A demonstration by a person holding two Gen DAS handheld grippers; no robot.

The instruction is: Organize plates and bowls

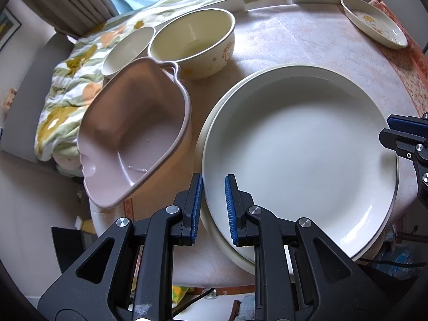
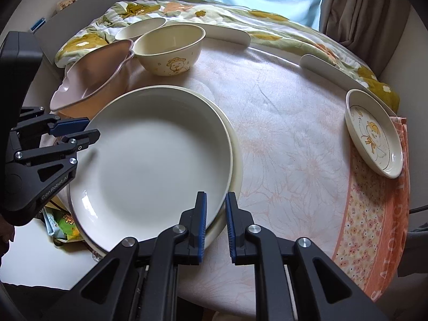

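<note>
A large white plate (image 1: 299, 155) (image 2: 149, 155) lies on top of a cream plate (image 1: 223, 243) (image 2: 237, 160) at the near edge of the round table. My left gripper (image 1: 214, 180) is shut on the white plate's near left rim, one blue pad inside and one outside. At the opposite side, my right gripper (image 2: 216, 197) is shut on the same rim. Each gripper also shows in the other's view: the right gripper (image 1: 401, 131) at the far right edge, the left gripper (image 2: 92, 128) at the left.
A pink heart-shaped bowl (image 1: 133, 133) (image 2: 88, 80) sits tilted just left of the plates. Behind it stand a cream cartoon bowl (image 1: 192, 42) (image 2: 168, 50) and a smaller cream bowl (image 1: 128, 48). A small duck-print plate (image 2: 374, 136) lies at the table's right edge. A floral cloth (image 2: 294, 139) covers the table.
</note>
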